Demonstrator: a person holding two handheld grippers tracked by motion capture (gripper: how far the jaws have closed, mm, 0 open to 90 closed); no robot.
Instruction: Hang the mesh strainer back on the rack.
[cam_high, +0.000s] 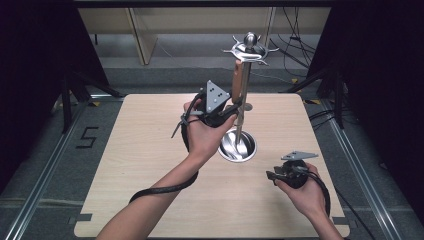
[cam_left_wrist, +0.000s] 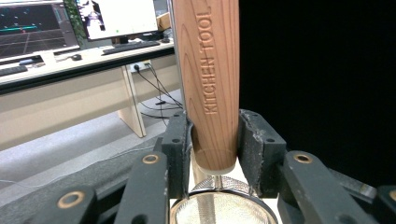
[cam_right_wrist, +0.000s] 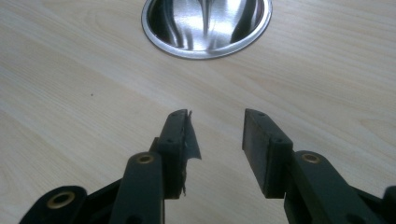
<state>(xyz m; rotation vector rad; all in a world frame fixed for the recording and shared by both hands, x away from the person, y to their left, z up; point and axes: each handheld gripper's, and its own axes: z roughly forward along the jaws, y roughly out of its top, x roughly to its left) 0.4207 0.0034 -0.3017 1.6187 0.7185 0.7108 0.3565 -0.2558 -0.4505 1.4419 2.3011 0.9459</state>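
A steel utensil stand rises from a round shiny base on the table, its pole topped by a ring of hooks. My left gripper is shut on the wooden handle of a kitchen tool, held upright right beside the pole with its top just under the hooks. In the left gripper view the handle reads "KITCHEN TOOL" and stands between the jaws of the left gripper, with a round mesh strainer head below. My right gripper hovers open low over the table, with the base ahead of the right gripper.
The light wooden table stands on a grey floor with dark curtains on both sides. A desk with monitors lies beyond the left gripper. Cables trail on the floor behind the stand.
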